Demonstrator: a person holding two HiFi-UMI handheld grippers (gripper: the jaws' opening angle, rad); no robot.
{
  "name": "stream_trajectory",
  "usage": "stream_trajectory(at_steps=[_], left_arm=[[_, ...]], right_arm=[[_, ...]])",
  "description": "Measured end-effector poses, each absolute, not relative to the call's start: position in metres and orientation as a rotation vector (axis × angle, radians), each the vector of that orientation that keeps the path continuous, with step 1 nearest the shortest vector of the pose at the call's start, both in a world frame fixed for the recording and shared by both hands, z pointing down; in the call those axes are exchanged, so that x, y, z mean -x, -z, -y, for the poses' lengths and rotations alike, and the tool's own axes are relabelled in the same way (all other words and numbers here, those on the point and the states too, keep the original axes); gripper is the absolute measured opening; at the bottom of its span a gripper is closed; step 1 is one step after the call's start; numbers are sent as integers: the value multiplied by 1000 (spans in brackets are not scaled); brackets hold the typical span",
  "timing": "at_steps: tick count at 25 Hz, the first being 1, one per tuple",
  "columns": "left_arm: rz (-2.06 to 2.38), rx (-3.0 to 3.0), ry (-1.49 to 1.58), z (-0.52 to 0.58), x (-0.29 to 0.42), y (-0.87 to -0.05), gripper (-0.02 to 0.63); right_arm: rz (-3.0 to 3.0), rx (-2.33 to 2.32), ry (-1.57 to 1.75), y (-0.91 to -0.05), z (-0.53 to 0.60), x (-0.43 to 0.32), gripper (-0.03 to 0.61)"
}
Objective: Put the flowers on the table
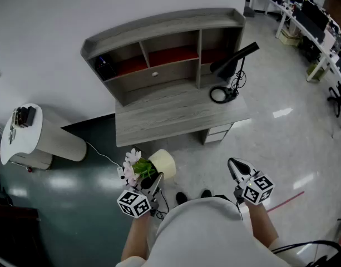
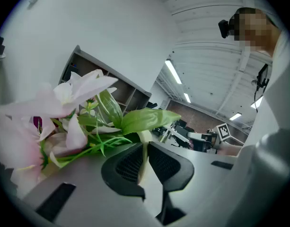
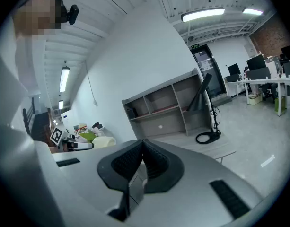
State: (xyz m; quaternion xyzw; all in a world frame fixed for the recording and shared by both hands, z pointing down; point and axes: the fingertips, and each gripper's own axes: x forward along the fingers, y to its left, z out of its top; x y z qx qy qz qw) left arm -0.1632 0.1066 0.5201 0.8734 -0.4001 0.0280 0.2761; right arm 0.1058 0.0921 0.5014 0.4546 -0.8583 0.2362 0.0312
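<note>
The flowers (image 1: 134, 166) are pale pink blooms with green leaves in a cream pot (image 1: 164, 163), held low in front of the person. My left gripper (image 1: 154, 181) is shut on the pot's thin cream rim (image 2: 145, 137), which shows between its jaws. Blooms and leaves (image 2: 64, 112) fill the left of the left gripper view. The grey wooden table (image 1: 159, 115) with a shelf unit on top stands just ahead. My right gripper (image 1: 235, 166) hangs to the right, shut and with nothing in it (image 3: 143, 144). Flowers and left gripper show small (image 3: 83, 140) in the right gripper view.
A black desk lamp (image 1: 232, 65) with its round base and cable stands on the table's right end. A white round stand (image 1: 23, 132) with small items is at the left. Office desks and chairs (image 1: 309, 21) line the far right. The person's shoes (image 1: 192, 195) are close below the table.
</note>
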Motion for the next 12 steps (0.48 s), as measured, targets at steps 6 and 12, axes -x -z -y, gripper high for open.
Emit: stream_trajectory(at_steps=[6,12], left_arm=[[1076,-2342,-71,-109,158,-520,51],[1087,-2334,-72,-111,156,-519,51]], right_arm=[[2649,-1399,-727,-501,-92,-111,18],[2658,-1388,-725,-501,-92,-114,18]])
